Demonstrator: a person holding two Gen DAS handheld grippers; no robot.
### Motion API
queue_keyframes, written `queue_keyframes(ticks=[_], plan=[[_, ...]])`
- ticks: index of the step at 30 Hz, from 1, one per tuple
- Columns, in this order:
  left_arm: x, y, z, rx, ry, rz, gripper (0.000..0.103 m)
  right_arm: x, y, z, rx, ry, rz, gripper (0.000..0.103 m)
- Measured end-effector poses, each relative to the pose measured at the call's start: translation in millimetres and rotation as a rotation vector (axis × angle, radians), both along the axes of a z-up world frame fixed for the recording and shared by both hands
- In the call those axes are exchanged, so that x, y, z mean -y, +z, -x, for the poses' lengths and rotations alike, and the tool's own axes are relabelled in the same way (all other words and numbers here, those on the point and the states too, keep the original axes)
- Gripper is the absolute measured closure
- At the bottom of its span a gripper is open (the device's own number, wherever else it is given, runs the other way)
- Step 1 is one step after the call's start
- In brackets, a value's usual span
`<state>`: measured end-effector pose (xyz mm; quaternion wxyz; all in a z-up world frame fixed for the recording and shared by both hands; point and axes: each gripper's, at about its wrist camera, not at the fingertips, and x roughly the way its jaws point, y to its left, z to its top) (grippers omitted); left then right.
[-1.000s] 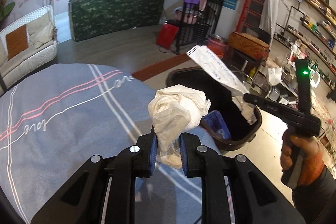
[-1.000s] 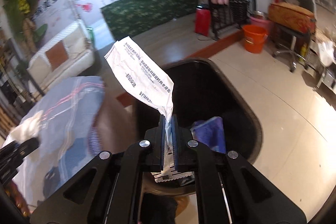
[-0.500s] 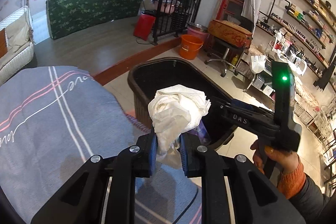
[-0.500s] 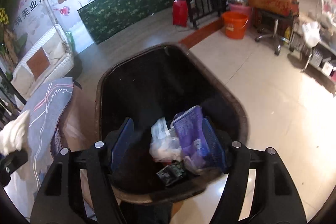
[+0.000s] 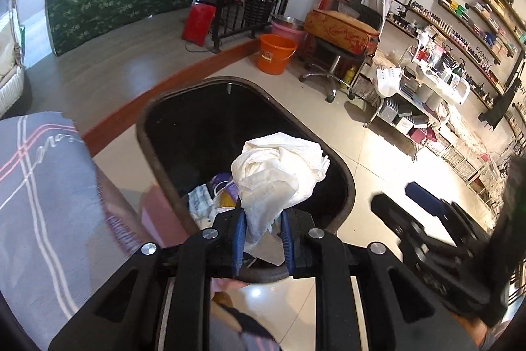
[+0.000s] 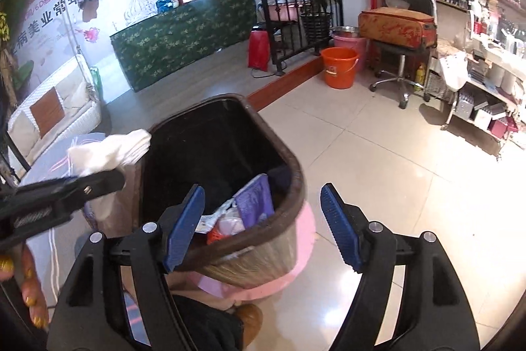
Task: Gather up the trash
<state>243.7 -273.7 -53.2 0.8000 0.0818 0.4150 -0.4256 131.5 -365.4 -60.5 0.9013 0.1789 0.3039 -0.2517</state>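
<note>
My left gripper (image 5: 261,240) is shut on a crumpled white tissue wad (image 5: 279,173) and holds it over the near rim of the dark trash bin (image 5: 345,176). The bin holds several pieces of trash, among them a purple packet (image 6: 256,199) and white wrappers (image 5: 200,203). My right gripper (image 6: 263,226) is open and empty, just above the bin's near right rim (image 6: 296,166). The tissue (image 6: 108,150) and the left gripper (image 6: 59,199) show at the left in the right wrist view. The right gripper (image 5: 427,226) shows at the right in the left wrist view.
A table with a grey striped cloth (image 5: 39,203) stands left of the bin. An orange bucket (image 6: 338,66), a pink tub (image 6: 353,43), a stool with a suitcase (image 6: 397,25) and shelves of goods (image 5: 427,81) stand beyond on the tiled floor (image 6: 394,160).
My right gripper let go of the printed paper slip over the bin, opened and drew back to the right. My left gripper carried the tissue from above the table to over the bin.
</note>
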Motion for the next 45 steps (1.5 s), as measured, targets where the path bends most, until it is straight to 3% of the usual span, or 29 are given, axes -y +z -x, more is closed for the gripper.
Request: queue_keyframes(ticks=[4, 7, 9, 11, 19, 23, 25, 29, 37, 40, 45], plan=[[13.9, -3.9, -0.2, 0.006, -0.004, -0.023, 0.083, 3.5, 0.6, 13.2, 0.003, -0.013, -0.001, 0.03], [18.6, -4.7, -0.9, 0.019, -0.006, -0.041, 0.07, 5.0, 1.1, 18.0, 0.001, -0.018, 0.002, 0.028], [20.2, -4.6, -2.3, 0.022, 0.0, -0.045, 0.045, 4.0, 0.2, 21.5, -0.011, -0.019, 0.012, 0.027], [16.9, -1.7, -2.4, 0.037, 0.023, -0.025, 0.032, 4.3, -0.1, 24.4, -0.016, -0.019, 0.018, 0.026], [6.3, 16.3, 6.4, 0.1, 0.032, 0.015, 0.016, -2.0, -0.6, 30.2, -0.032, -0.019, 0.032, 0.026], [-25.0, 26.5, 15.9, 0.11, 0.07, 0.078, 0.006, -10.4, 4.1, 29.5, -0.027, -0.023, 0.058, 0.016], [-48.9, 29.5, 21.1, 0.118, 0.101, 0.106, 0.005, -16.2, 8.3, 29.7, -0.017, -0.027, 0.075, 0.013], [-92.1, 34.1, 28.9, 0.149, 0.173, 0.085, 0.005, -34.6, 15.3, 26.3, -0.01, -0.017, 0.1, 0.008], [-193.5, 48.2, 65.3, 0.347, 0.443, -0.02, 0.005, -112.9, 40.7, 24.6, 0.045, 0.085, 0.165, 0.005], [-226.5, 54.9, 78.1, 0.351, 0.544, -0.015, 0.005, -149.8, 54.6, 29.2, 0.084, 0.131, 0.216, 0.005], [-264.5, 68.8, 96.0, 0.375, 0.62, 0.021, 0.005, -196.4, 74.1, 38.6, 0.141, 0.189, 0.227, 0.005]])
